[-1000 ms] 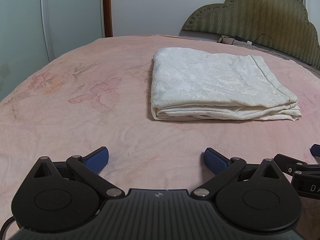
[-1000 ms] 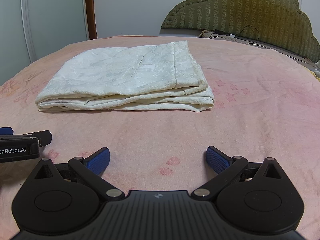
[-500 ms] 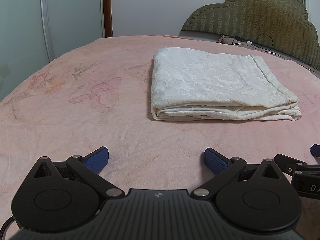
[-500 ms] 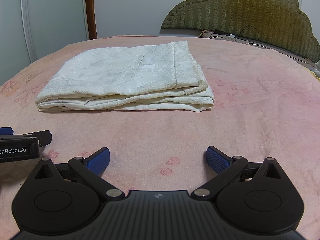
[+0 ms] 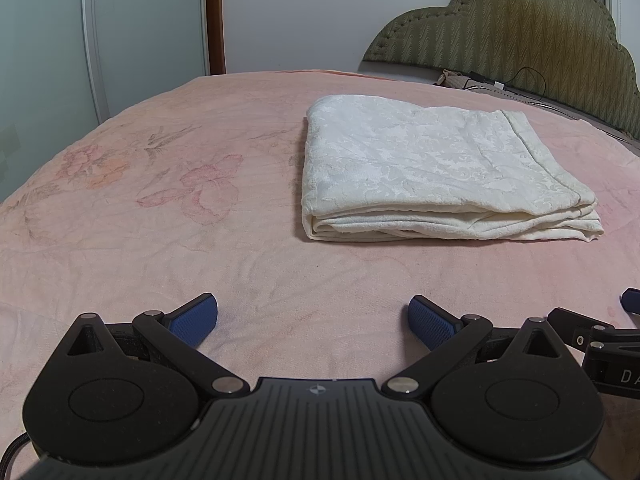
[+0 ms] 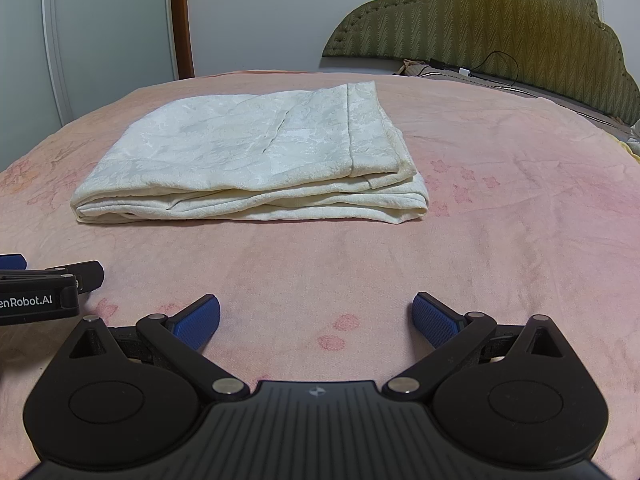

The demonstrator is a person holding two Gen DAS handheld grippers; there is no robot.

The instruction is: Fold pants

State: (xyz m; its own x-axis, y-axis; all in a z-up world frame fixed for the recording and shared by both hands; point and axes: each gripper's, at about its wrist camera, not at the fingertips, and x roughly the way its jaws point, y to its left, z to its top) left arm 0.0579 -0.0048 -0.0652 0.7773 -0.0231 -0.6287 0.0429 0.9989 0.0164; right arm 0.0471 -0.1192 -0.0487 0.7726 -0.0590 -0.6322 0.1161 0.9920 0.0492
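The cream-white pants (image 5: 440, 172) lie folded into a flat stacked rectangle on the pink floral bedspread (image 5: 160, 240), in the right centre of the left wrist view and the left centre of the right wrist view (image 6: 256, 160).

The left wrist view shows the rounded fold at the bundle's left end and a hemmed band running down its right side. The right wrist view shows what the other does not: a seam line slanting across the top layer and the loose layered edges at the bundle's right end.

The left gripper (image 5: 312, 322) sits low at the bottom of its frame with its blue pads (image 5: 194, 318) spread wide, nothing between them, well short of the pants. The right gripper (image 6: 316, 322) is likewise spread wide over bare bedspread, its blue pads (image 6: 434, 322) touching no cloth. Each tool shows in the other's view at the frame edge: the right one at lower right, the left one (image 6: 40, 288) at lower left with white lettering on its body.

Behind the bed, an olive scalloped headboard (image 6: 500, 16) fills the upper right, with a black cable (image 6: 496, 64) draped near its base. A pale wardrobe door (image 5: 48, 40) and a brown wooden post (image 5: 214, 16) stand at upper left. Nothing lies between either gripper and the pants.
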